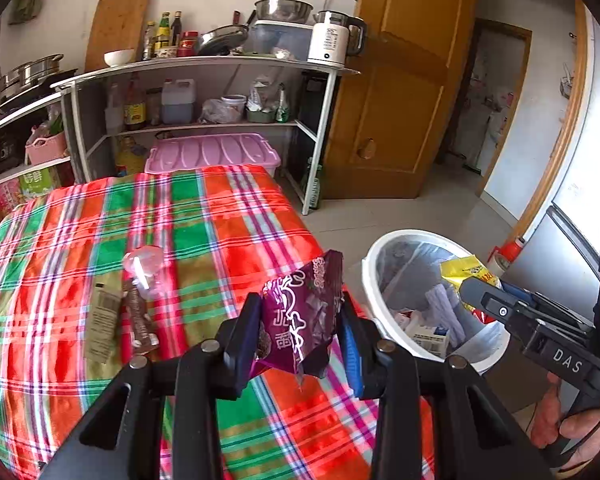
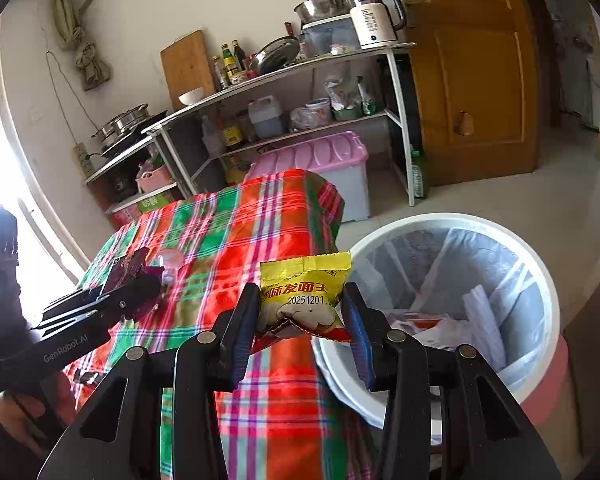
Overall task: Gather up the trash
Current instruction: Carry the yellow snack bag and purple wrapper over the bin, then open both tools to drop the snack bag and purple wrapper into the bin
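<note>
Near the desk's (image 1: 228, 216) right edge, the left gripper (image 1: 300, 330) pinches a purple wrapper (image 1: 300, 312) and the right gripper (image 2: 300, 320) a yellow packet (image 2: 304, 292), beside the bin (image 2: 452, 222). Both are light, crinkly, slippery film; mid-body pinches hold best.

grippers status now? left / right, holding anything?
Left gripper: closed on the purple snack wrapper.
Right gripper: closed on the yellow snack packet.
</note>
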A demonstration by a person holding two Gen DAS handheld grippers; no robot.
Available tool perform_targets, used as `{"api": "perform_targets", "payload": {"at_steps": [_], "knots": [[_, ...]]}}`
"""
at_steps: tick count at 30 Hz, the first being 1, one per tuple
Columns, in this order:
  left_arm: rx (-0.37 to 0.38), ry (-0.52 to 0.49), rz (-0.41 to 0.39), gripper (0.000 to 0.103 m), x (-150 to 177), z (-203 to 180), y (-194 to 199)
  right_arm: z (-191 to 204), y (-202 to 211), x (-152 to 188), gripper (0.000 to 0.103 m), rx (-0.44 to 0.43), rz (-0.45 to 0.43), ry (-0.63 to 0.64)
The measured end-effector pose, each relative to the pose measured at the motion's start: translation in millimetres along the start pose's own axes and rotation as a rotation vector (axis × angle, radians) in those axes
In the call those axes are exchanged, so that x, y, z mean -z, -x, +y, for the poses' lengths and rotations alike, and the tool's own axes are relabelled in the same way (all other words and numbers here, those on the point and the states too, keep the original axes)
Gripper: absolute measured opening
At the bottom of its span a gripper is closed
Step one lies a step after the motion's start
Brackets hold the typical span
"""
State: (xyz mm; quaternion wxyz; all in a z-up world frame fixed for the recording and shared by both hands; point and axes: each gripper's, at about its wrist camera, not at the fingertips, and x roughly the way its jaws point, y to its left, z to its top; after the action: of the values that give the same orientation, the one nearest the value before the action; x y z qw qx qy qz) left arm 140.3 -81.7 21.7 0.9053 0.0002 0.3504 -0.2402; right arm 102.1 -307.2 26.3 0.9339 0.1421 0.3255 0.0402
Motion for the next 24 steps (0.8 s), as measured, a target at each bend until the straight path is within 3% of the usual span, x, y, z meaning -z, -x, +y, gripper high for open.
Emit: {"api": "perform_targets", "payload": {"at_steps": [10,24], "knots": [[0.108,-0.073,0.050,0.039,-4.6,-69.4,-38.1,-65.5,11.9,-3.6,0.043,0.102,0.007,-0.082],[0.132,-0.127,0.127,0.041,-1.5,-117.7,-80.7,-120.0,-6.8,-2.1,0.044,0.201,0.091,-0.136]]}}
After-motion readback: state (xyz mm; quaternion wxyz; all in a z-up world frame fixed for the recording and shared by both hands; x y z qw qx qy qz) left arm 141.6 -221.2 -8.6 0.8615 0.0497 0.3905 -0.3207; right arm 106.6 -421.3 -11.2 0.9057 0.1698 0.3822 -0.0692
